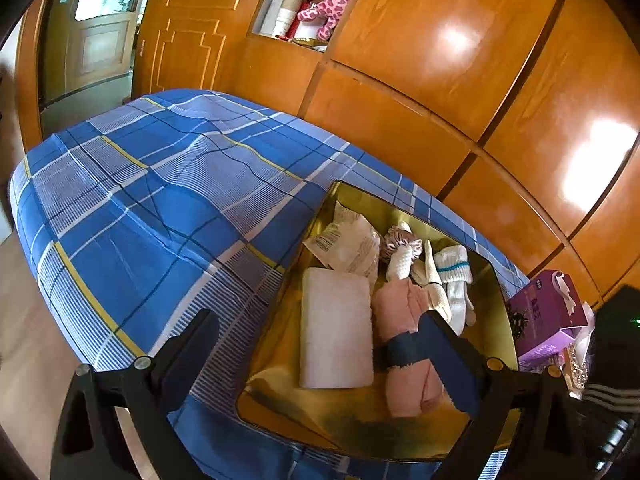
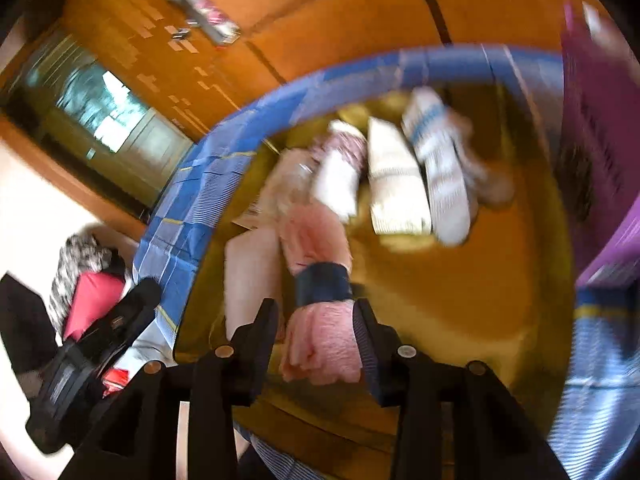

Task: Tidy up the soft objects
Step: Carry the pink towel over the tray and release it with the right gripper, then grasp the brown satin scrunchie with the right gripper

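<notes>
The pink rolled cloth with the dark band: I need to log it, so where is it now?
The pink rolled cloth lies in the gold tray, right of the white pad, between the right gripper fingers.

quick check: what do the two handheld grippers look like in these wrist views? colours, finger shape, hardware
Both the left gripper and the right gripper are black, with angular, open-framed bodies. Each has two flat tapering fingers and round brass-coloured fasteners near the finger bases. One right finger carries a dark blue ribbed pad. No cables or markings show.

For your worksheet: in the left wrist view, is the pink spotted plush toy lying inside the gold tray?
No. The pink spotted plush toy sits in a wardrobe niche, far from the gold tray on the bed.
</notes>
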A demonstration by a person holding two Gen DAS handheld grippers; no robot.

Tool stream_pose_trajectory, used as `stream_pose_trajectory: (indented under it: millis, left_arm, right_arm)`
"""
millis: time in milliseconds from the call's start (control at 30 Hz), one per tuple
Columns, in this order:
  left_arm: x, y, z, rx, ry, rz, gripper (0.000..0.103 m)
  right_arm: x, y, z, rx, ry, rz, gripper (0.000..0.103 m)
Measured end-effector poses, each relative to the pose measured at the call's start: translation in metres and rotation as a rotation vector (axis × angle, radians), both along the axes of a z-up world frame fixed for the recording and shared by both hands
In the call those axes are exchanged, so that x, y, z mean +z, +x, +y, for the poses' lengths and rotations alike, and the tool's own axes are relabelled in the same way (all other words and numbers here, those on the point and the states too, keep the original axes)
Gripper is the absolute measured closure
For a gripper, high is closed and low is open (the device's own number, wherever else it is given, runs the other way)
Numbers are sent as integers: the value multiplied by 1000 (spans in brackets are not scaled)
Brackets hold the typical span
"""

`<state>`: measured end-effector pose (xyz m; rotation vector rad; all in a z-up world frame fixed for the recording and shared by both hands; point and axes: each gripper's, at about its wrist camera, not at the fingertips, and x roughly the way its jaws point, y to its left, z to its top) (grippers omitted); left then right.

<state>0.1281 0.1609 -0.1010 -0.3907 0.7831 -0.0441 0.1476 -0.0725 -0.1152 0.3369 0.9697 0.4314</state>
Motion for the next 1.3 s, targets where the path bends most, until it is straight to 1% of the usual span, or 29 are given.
stream_pose_trajectory:
  millis: [67,167,200,267,333,400,500,567,633,733,867,967,1033,1067,1167,1200,1267,1300]
  left_arm:
    - [0,0,-5,-17,-8,7,3]
    - [2,0,-16,-53,-16,8,3]
    - [3,0,-19,-60,-16,9,3]
    - [5,1,-28,-88,-24,7,3]
    - [7,1,-39,-121,-25,10,3]
    - [11,1,-49,-153,-27,6,3]
    - [18,-1,-66,-209,-26,-10,3]
    - [22,-2,-80,-256,-22,-21,3]
    - [26,-3,-92,-295,-22,-26,3]
    - [33,-6,-112,-357,-24,-41,3]
    - [45,-12,-141,-448,-14,-72,2]
    - [50,-16,-163,-517,-7,-79,1]
    - [53,-20,-176,-557,1,-81,1]
    - [54,-21,-182,-575,7,-82,1]
    - [57,-26,-202,-631,27,-79,1]
    - [57,-28,-210,-652,37,-74,1]
    - [56,-31,-219,-679,45,-66,0]
    - [56,-32,-227,-695,52,-60,0]
  right_arm:
    - [17,-12,-3,23,-37,-76,64]
    - [44,-30,-10,43,-64,-192,64]
    - [55,-38,-14,42,-72,-241,64]
    - [71,-51,-26,24,-79,-308,64]
    - [86,-64,-44,-18,-67,-372,64]
    - [99,-76,-68,-88,-58,-424,64]
    - [110,-90,-105,-205,-54,-468,64]
    - [113,-98,-132,-289,-52,-478,64]
    - [110,-103,-163,-373,-61,-466,63]
    - [101,-105,-201,-472,-79,-419,63]
    - [75,-109,-254,-607,-95,-336,63]
    - [47,-113,-292,-687,-147,-252,63]
    - [24,-115,-319,-737,-191,-184,59]
    - [11,-114,-336,-767,-205,-139,59]
    - [-16,-121,-380,-811,-224,-69,57]
    - [-23,-121,-397,-830,-235,-43,55]
    - [-30,-122,-429,-874,-239,-17,47]
    - [-31,-122,-448,-901,-233,-12,37]
